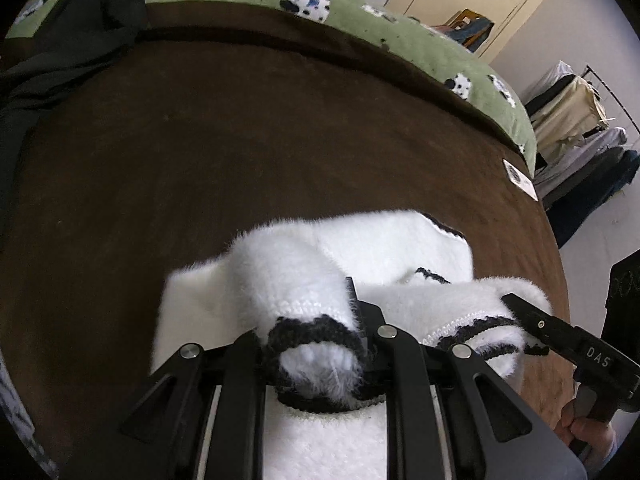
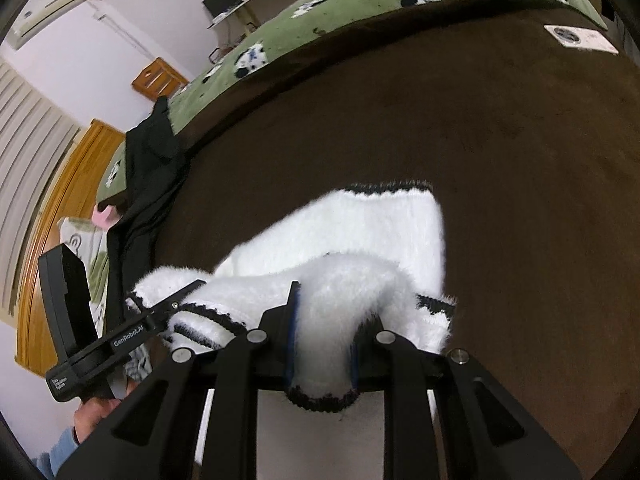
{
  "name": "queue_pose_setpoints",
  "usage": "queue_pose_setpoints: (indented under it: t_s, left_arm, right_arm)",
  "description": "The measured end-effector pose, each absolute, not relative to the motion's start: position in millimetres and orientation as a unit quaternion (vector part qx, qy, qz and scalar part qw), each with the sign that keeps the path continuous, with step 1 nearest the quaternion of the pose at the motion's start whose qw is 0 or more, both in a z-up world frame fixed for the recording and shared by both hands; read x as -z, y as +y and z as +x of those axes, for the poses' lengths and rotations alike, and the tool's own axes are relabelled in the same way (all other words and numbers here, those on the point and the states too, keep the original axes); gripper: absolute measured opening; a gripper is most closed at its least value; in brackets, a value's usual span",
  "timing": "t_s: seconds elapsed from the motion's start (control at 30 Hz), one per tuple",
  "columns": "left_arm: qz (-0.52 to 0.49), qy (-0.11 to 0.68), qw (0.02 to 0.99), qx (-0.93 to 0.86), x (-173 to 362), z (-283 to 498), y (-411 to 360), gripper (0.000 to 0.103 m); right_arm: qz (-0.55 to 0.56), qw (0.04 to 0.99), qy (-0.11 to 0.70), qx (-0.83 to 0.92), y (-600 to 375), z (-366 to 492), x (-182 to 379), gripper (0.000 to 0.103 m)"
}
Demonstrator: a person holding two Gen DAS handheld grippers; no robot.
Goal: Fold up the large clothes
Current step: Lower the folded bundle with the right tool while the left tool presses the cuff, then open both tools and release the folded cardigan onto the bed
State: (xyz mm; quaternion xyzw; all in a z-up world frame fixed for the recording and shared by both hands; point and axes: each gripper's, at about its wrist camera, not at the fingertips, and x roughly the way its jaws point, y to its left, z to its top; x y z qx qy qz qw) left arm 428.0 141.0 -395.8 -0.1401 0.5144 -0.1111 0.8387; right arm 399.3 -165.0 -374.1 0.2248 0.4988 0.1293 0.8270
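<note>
A fluffy white sweater [image 1: 380, 240] with black trim lies partly folded on the brown blanket [image 1: 200, 140]. My left gripper [image 1: 316, 332] is shut on a black-edged cuff of it, which bulges between the fingers. In the right wrist view the sweater [image 2: 380, 220] spreads ahead, and my right gripper [image 2: 324, 324] is shut on another black-edged roll of it. Each gripper shows in the other's view: the right gripper [image 1: 528, 316] at the sweater's right edge, the left gripper [image 2: 176, 300] at its left edge. Both lifted ends hang just above the sweater's flat part.
A black garment [image 1: 80, 40] lies at the blanket's far left. A green cover with cow patches [image 1: 360, 12] borders the far side. A white label [image 1: 520, 180] sits near the right edge. A clothes rack [image 1: 580, 120] stands beyond. A wooden headboard [image 2: 60, 200] is on the left.
</note>
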Motion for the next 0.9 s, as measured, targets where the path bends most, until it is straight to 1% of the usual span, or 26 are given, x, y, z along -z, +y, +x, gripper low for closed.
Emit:
queue_pose_setpoints:
  t_s: [0.07,0.27,0.4,0.5,0.57,0.6,0.67,0.7,0.73,0.8,0.9]
  left_arm:
    - [-0.135,0.522,0.835,0.11,402.6,436.3,138.5,0.022]
    - [-0.127,0.524,0.835,0.11,408.9,440.8,133.0,0.024]
    - [-0.139,0.537,0.824,0.114,403.9,444.7,134.8,0.025]
    - [-0.145,0.546,0.817,0.119,399.5,446.7,135.5,0.03]
    - [-0.14,0.547,0.815,0.128,392.8,446.7,133.3,0.037]
    - [-0.138,0.548,0.815,0.13,391.6,447.0,132.4,0.039]
    - [-0.131,0.549,0.814,0.134,387.2,447.2,129.8,0.047]
    - [-0.13,0.549,0.814,0.136,385.8,447.3,129.3,0.049]
    - [-0.134,0.548,0.814,0.139,384.1,446.9,129.4,0.05]
    - [-0.138,0.55,0.811,0.141,381.0,447.3,130.3,0.052]
    - [-0.14,0.543,0.814,0.151,371.2,446.6,131.7,0.062]
  right_arm:
    - [0.232,0.824,0.502,-0.125,-167.1,405.7,382.1,0.02]
    - [0.245,0.819,0.504,-0.127,-170.3,406.8,387.6,0.02]
    - [0.255,0.815,0.5,-0.144,-174.7,403.4,384.8,0.025]
    - [0.237,0.818,0.502,-0.151,-171.8,401.4,375.6,0.029]
    - [0.206,0.825,0.504,-0.154,-165.6,401.0,365.3,0.034]
    - [0.195,0.828,0.502,-0.155,-163.3,401.5,360.3,0.043]
    - [0.172,0.847,0.484,-0.14,-162.5,400.1,347.9,0.089]
    - [0.152,0.866,0.458,-0.128,-163.0,397.4,335.9,0.095]
    - [0.141,0.875,0.442,-0.136,-163.5,397.3,326.2,0.097]
    - [0.129,0.88,0.437,-0.135,-165.3,401.4,316.9,0.097]
    - [0.126,0.88,0.439,-0.132,-168.4,407.0,311.3,0.097]
